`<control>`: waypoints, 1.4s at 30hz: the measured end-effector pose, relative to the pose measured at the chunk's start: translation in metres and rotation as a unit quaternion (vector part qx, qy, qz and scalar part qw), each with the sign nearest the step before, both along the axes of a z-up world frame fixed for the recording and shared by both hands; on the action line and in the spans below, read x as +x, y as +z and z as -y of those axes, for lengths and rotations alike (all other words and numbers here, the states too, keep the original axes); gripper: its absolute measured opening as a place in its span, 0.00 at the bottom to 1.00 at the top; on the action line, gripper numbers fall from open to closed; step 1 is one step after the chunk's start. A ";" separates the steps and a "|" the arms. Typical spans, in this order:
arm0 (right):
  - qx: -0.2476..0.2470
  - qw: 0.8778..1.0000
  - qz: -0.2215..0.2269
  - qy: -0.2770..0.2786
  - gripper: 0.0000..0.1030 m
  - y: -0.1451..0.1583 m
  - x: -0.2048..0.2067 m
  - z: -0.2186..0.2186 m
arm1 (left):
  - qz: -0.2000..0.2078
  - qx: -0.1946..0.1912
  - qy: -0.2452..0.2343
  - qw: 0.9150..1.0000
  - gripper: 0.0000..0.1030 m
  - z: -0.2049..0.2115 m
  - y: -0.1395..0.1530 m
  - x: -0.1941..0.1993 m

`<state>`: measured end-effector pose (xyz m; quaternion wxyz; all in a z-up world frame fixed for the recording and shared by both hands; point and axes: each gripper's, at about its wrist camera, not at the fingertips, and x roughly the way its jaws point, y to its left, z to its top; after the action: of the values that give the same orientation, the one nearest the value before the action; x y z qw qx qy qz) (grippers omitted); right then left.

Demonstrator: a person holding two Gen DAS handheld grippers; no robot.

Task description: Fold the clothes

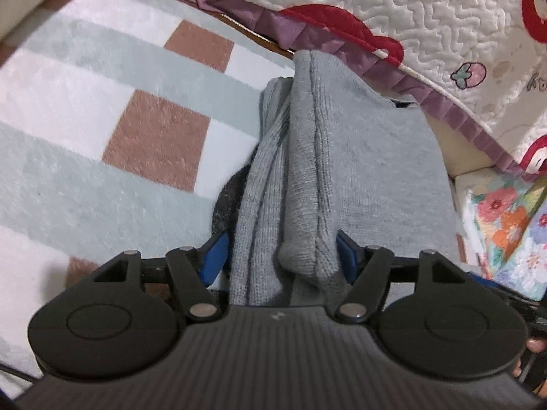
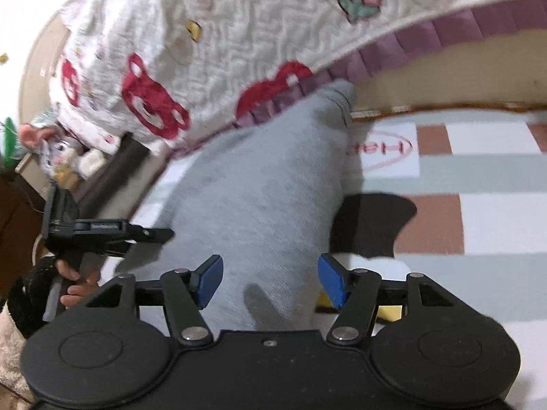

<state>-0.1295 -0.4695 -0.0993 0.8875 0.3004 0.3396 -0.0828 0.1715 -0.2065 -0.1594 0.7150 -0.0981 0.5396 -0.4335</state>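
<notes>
Two grippers, left [image 1: 280, 256] and right [image 2: 270, 280], each stood with blue pads spread around bunched folds of the grey knit garment [image 1: 342, 171], which ran up frame centre over the checked rug [image 1: 102, 102]. Closing squarely on all layers would likely have kept the fold even.

Left claw [image 1: 280, 256] and right claw [image 2: 270, 282] both spread wide apart.

The grey sweater's [image 1: 359, 171] lower end disappears behind the left gripper [image 1: 280, 259] body at frame bottom. In the right wrist view, motion blur smears the quilt [image 2: 212, 34] at top.
</notes>
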 end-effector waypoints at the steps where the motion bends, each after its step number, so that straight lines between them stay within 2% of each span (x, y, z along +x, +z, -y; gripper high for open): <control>1: 0.004 1.000 -0.016 -0.006 0.65 -0.003 0.003 0.002 | -0.005 -0.003 0.003 1.000 0.65 -0.001 -0.002 0.000; 5: 0.030 0.998 -0.053 -0.034 0.65 -0.012 0.012 0.014 | -0.009 -0.015 0.013 1.000 0.62 -0.005 -0.005 0.000; 12: 0.123 0.990 -0.031 -0.062 0.66 -0.029 0.023 0.035 | -0.020 -0.040 0.034 0.998 0.64 -0.010 -0.010 0.002; 14: 0.140 0.988 -0.032 -0.061 0.70 -0.034 0.029 0.037 | -0.029 -0.049 0.032 0.998 0.64 -0.011 -0.013 0.005; 16: 0.134 0.988 -0.051 -0.052 0.82 -0.041 0.038 0.036 | -0.046 -0.067 0.036 0.996 0.64 -0.012 -0.019 0.009; 17: 0.126 0.989 -0.058 -0.049 0.84 -0.043 0.041 0.034 | -0.055 -0.076 0.038 0.995 0.62 -0.013 -0.021 0.011; 20: 0.147 0.987 -0.056 -0.037 0.85 -0.054 0.049 0.034 | -0.082 -0.103 0.044 0.990 0.58 -0.015 -0.029 0.017; 22: 0.159 0.986 -0.041 -0.035 0.90 -0.060 0.054 0.034 | -0.078 -0.105 0.039 0.991 0.56 -0.012 -0.030 0.016; 25: 0.143 0.989 -0.025 -0.019 0.89 -0.060 0.072 0.032 | -0.056 -0.095 0.025 0.994 0.47 -0.006 -0.027 0.011; 27: 0.136 0.990 -0.030 -0.012 0.78 -0.058 0.085 0.028 | -0.027 -0.078 0.009 0.997 0.39 -0.002 -0.020 0.007; 28: 0.116 0.992 -0.042 -0.001 0.71 -0.053 0.090 0.024 | -0.013 -0.070 0.001 0.997 0.38 -0.001 -0.016 0.005; 29: 0.078 0.995 -0.051 0.020 0.66 -0.042 0.094 0.017 | 0.024 -0.051 -0.016 0.998 0.35 0.003 -0.008 -0.001; 30: 0.039 0.997 -0.054 0.039 0.60 -0.030 0.095 0.008 | 0.089 -0.020 -0.045 0.995 0.33 0.009 0.007 -0.014; 31: 0.006 0.997 -0.055 0.050 0.57 -0.017 0.095 -0.002 | 0.140 0.005 -0.069 0.988 0.32 0.014 0.020 -0.026; 32: -0.025 0.996 -0.056 0.058 0.56 -0.005 0.095 -0.013 | 0.161 0.013 -0.081 0.983 0.32 0.016 0.028 -0.035; 34: -0.081 0.993 -0.049 0.073 0.53 0.017 0.094 -0.033 | 0.157 0.003 -0.088 0.984 0.32 0.015 0.035 -0.041; 36: -0.128 0.987 -0.038 0.087 0.52 0.036 0.091 -0.052 | 0.131 -0.020 -0.084 0.988 0.32 0.008 0.037 -0.036; 39: -0.133 0.986 -0.040 0.088 0.51 0.040 0.082 -0.057 | 0.071 -0.063 -0.072 0.993 0.32 -0.009 0.034 -0.025; 41: -0.134 0.986 -0.042 0.088 0.51 0.042 0.076 -0.059 | 0.050 -0.081 -0.072 0.993 0.32 -0.016 0.032 -0.022; 42: -0.134 0.986 -0.043 0.088 0.51 0.043 0.073 -0.060 | 0.048 -0.078 -0.073 0.993 0.32 -0.016 0.030 -0.022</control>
<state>-0.0567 -0.4090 -0.0563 0.9081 0.1440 0.3882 -0.0622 0.1495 -0.1905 -0.1293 0.6965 -0.0930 0.4751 -0.5297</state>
